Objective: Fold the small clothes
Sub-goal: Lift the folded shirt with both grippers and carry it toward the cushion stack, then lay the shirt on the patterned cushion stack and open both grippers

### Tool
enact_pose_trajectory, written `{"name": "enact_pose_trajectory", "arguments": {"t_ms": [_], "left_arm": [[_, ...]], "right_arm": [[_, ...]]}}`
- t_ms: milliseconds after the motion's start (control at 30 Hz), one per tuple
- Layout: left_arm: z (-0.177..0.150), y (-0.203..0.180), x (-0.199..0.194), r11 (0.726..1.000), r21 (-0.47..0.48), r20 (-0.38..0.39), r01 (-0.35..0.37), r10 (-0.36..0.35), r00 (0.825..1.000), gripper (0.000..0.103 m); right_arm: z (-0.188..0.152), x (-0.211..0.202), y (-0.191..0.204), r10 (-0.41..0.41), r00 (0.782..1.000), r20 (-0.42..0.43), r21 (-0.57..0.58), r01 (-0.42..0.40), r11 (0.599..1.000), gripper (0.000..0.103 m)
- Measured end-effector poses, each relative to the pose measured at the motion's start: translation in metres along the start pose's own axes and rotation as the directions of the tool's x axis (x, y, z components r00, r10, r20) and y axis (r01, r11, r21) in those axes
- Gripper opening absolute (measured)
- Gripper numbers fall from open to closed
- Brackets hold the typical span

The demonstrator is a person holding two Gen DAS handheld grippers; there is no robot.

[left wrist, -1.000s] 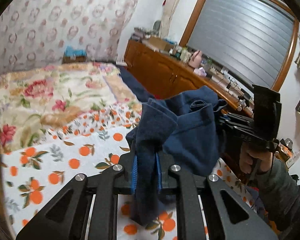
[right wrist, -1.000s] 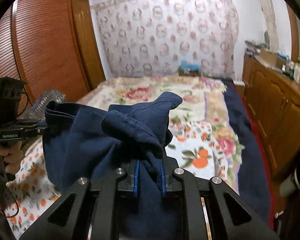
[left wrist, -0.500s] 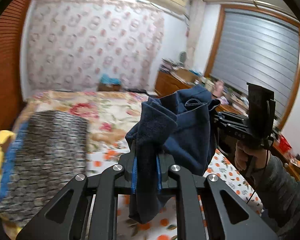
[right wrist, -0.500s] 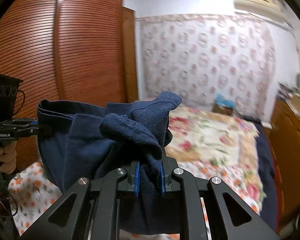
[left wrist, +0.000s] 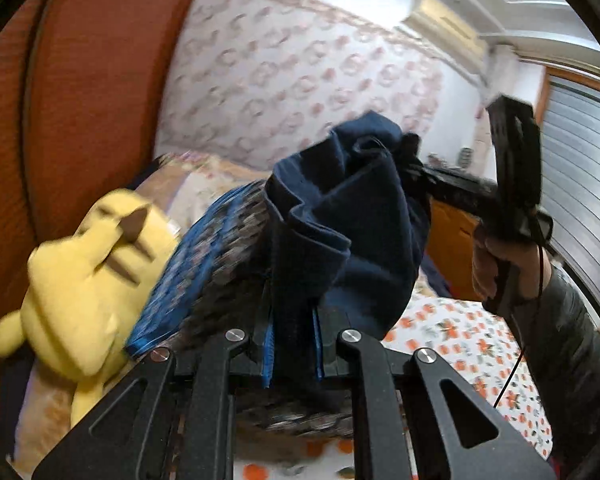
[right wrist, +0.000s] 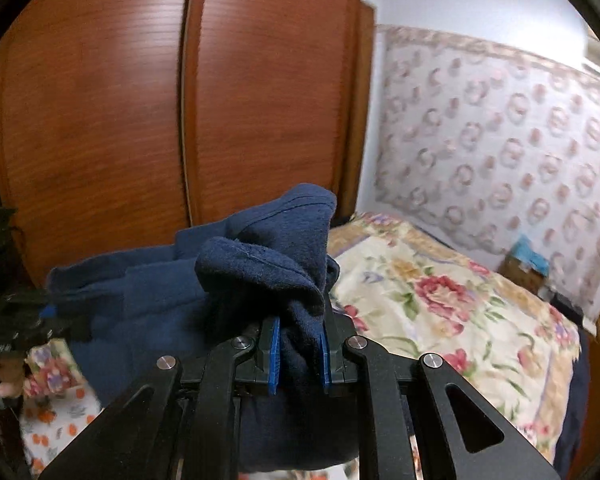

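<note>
A small navy blue garment [left wrist: 352,216] hangs bunched in the air between both grippers, above the bed. My left gripper [left wrist: 292,344] is shut on one end of it, blue pads pinching a fold. My right gripper [right wrist: 300,352] is shut on the other end of the garment [right wrist: 236,280]. In the left wrist view the right gripper [left wrist: 500,184] shows at the right, held by a hand. In the right wrist view the left gripper [right wrist: 4,320] shows dimly at the left edge.
A yellow plush toy [left wrist: 84,268] and a blue-grey patterned pillow [left wrist: 204,264] lie at the head of the bed. A wooden wardrobe [right wrist: 180,100] stands behind. A floral quilt [right wrist: 460,312] and an orange-print sheet [left wrist: 472,344] cover the bed.
Both grippers have swung left with the garment, from facing the dresser and window toward the wardrobe and bed head. The grip on the garment is unchanged.
</note>
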State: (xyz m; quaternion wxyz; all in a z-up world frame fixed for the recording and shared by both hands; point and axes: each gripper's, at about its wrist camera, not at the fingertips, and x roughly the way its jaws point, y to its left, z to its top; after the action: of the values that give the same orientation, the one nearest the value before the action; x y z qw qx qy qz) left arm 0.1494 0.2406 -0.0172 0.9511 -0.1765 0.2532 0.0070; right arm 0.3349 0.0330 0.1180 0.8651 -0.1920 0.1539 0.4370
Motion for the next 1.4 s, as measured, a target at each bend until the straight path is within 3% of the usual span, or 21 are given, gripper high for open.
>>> {"name": "enact_pose_trajectory", "arguments": {"t_ms": [167,300,433,500,600,700,800,833,867,900,1200,1400], "left_arm": [[-0.019,0.016,0.007,0.999,-0.012,-0.036,-0.053,0.053,0.998,0.016],[-0.021,0.017,0.010,0.996,-0.001,-0.041,-0.084,0.084,0.996,0.017],[-0.022,0.018,0.007,0.995,-0.006,-0.041,-0.101,0.101,0.994,0.017],[-0.021,0.019,0.007,0.994,-0.007,-0.041,-0.110,0.110,0.993,0.021],[-0.020,0.017,0.004,0.991,0.005,-0.031,-0.133,0.133,0.991,0.030],[-0.020,0.016,-0.003,0.988,0.024,-0.006,-0.150,0.150,0.989,0.046],[-0.020,0.014,-0.010,0.985,0.053,0.012,-0.167,0.167,0.986,0.052],[-0.019,0.014,-0.012,0.984,0.056,0.014,-0.167,0.166,0.986,0.061],[-0.019,0.014,-0.016,0.985,0.056,0.025,-0.161,0.159,0.987,0.082],[-0.019,0.014,-0.020,0.986,0.055,0.042,-0.160,0.158,0.987,0.088],[-0.019,0.008,-0.039,0.977,0.076,0.072,-0.200,0.195,0.978,0.103],[-0.021,-0.003,-0.047,0.973,0.112,0.080,-0.203,0.195,0.978,0.103]], "right_arm": [[0.015,0.079,-0.009,0.004,0.996,-0.091,-0.038,-0.007,0.999,0.015],[0.022,0.120,-0.029,0.003,0.990,-0.141,0.014,-0.001,1.000,0.020],[0.031,0.132,-0.034,-0.036,0.987,-0.153,0.062,0.046,0.997,0.038],[0.035,0.126,-0.038,-0.061,0.989,-0.138,0.072,0.071,0.995,0.054],[0.040,0.114,-0.026,-0.069,0.994,-0.090,0.082,0.076,0.994,0.062],[0.031,0.104,-0.016,-0.065,0.994,-0.084,0.059,0.070,0.996,0.062],[0.011,0.084,0.003,-0.007,0.998,-0.067,0.048,0.010,0.999,0.062],[0.004,0.076,0.007,0.019,0.998,-0.062,0.043,-0.016,0.999,0.062],[0.002,0.076,0.008,0.039,0.997,-0.062,0.042,-0.036,0.998,0.062],[-0.001,0.081,0.010,0.053,0.996,-0.071,0.043,-0.050,0.998,0.062],[-0.014,0.145,0.014,0.019,0.987,-0.162,0.047,-0.011,0.999,0.062],[-0.005,0.116,0.014,0.010,0.992,-0.125,0.103,0.003,0.995,0.062]]}}
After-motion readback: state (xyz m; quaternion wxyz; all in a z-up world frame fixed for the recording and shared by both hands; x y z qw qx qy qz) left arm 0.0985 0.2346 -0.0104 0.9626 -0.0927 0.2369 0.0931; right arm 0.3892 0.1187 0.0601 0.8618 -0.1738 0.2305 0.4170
